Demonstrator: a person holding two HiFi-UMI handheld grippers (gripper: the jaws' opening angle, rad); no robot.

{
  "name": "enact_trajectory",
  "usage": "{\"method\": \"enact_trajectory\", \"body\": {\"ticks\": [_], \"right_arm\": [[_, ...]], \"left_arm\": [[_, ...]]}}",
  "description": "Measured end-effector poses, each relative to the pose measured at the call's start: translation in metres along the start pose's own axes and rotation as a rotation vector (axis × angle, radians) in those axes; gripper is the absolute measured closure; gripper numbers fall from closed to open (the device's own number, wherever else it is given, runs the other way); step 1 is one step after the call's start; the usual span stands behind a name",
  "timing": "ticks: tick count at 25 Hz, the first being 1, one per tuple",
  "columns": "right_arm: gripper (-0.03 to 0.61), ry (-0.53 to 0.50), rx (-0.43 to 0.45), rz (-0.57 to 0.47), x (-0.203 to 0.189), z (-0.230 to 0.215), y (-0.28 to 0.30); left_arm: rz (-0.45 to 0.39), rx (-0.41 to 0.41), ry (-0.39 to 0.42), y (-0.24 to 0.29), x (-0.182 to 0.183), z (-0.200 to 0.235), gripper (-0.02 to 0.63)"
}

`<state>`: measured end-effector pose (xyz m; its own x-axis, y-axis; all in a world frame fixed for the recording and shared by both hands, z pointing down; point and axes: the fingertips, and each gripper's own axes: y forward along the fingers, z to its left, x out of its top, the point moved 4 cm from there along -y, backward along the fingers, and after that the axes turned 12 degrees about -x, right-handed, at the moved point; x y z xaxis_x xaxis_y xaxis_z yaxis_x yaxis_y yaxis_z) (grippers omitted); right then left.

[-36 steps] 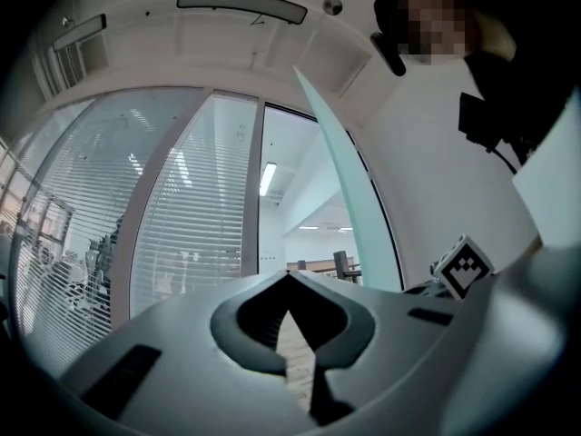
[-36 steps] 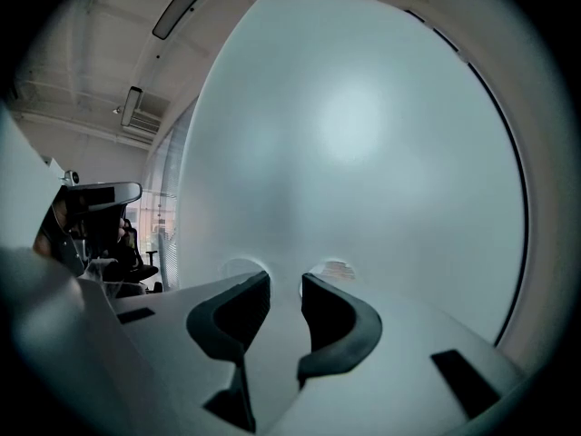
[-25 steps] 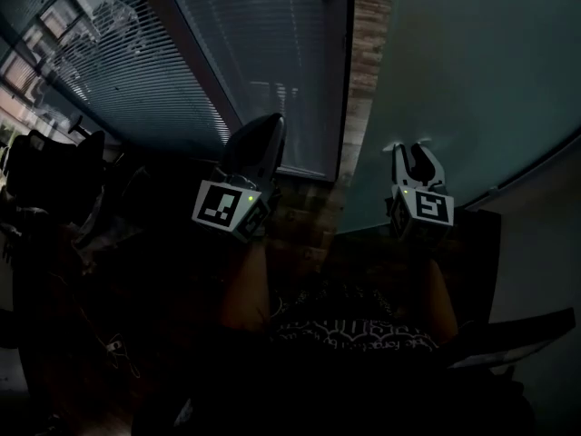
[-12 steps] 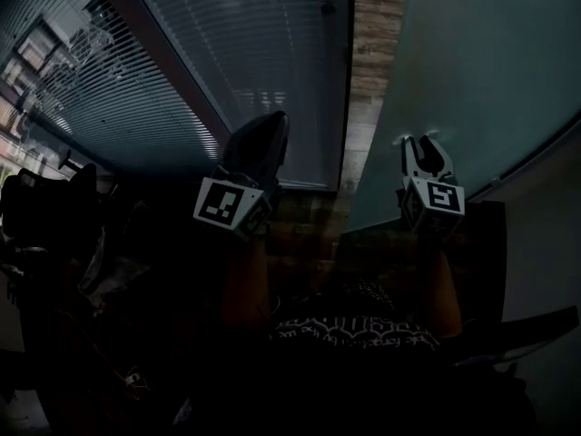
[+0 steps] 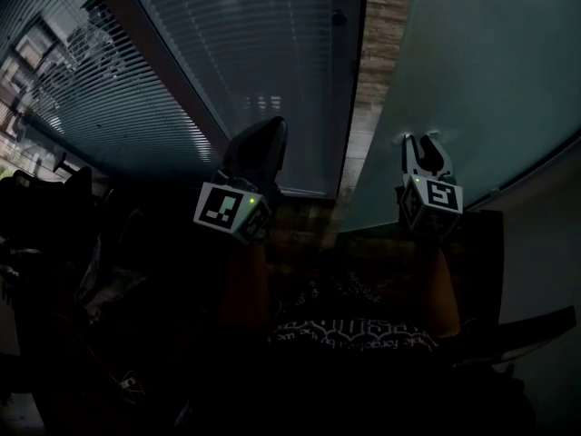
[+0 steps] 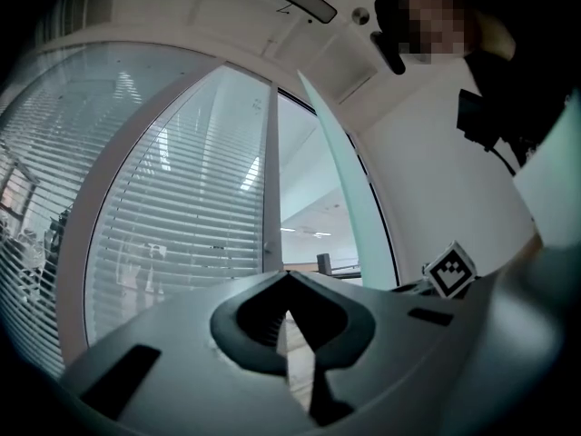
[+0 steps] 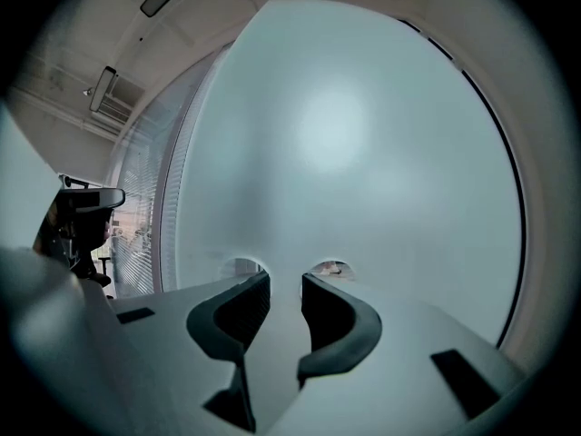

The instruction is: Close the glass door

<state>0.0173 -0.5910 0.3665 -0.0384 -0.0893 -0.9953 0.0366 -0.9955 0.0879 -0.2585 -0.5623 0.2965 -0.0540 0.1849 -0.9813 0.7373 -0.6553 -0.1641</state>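
Note:
The frosted glass door point(image 5: 481, 71) fills the right of the head view, swung open from the frame. A strip of wood floor point(image 5: 368, 80) shows between its edge and the fixed glass panel with blinds point(image 5: 245, 53). My right gripper point(image 5: 425, 140) is held against the door's low part, jaws apart with nothing between them. In the right gripper view the door point(image 7: 363, 153) fills the picture just beyond that gripper point(image 7: 285, 280). My left gripper point(image 5: 268, 127) points at the blinds panel beside the gap, jaws shut and empty. The left gripper view shows that gripper point(image 6: 289, 278) and the door's edge point(image 6: 340, 171).
A dark office chair point(image 5: 45, 198) and dim clutter stand at the left. A pale wall point(image 5: 545, 243) runs along the right of the door. The right gripper's marker cube point(image 6: 451, 269) shows in the left gripper view. A room lies beyond the doorway.
Both grippers have moved a little forward together, and the panel and door look slightly nearer. The right gripper stays at the frosted door. Neither gripper's jaws have changed.

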Motion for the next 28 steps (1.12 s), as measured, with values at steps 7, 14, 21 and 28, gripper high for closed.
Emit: {"method": "enact_trajectory", "body": {"ticks": [7, 14, 21, 28], "right_arm": [[0.468, -0.004, -0.002, -0.004, 0.0, 0.003, 0.032], [0.469, 0.01, -0.005, 0.005, 0.003, 0.01, 0.064], [0.471, -0.002, -0.005, 0.013, 0.008, 0.012, 0.092], [0.471, -0.003, -0.007, 0.002, 0.007, 0.013, 0.121]], "left_arm": [[-0.011, 0.023, 0.011, 0.012, 0.0, 0.027, 0.612], [-0.009, 0.022, 0.026, 0.028, 0.0, 0.05, 0.612], [-0.005, 0.034, 0.036, 0.037, -0.003, 0.066, 0.612], [0.007, 0.054, 0.037, 0.044, -0.009, 0.081, 0.612]]}}
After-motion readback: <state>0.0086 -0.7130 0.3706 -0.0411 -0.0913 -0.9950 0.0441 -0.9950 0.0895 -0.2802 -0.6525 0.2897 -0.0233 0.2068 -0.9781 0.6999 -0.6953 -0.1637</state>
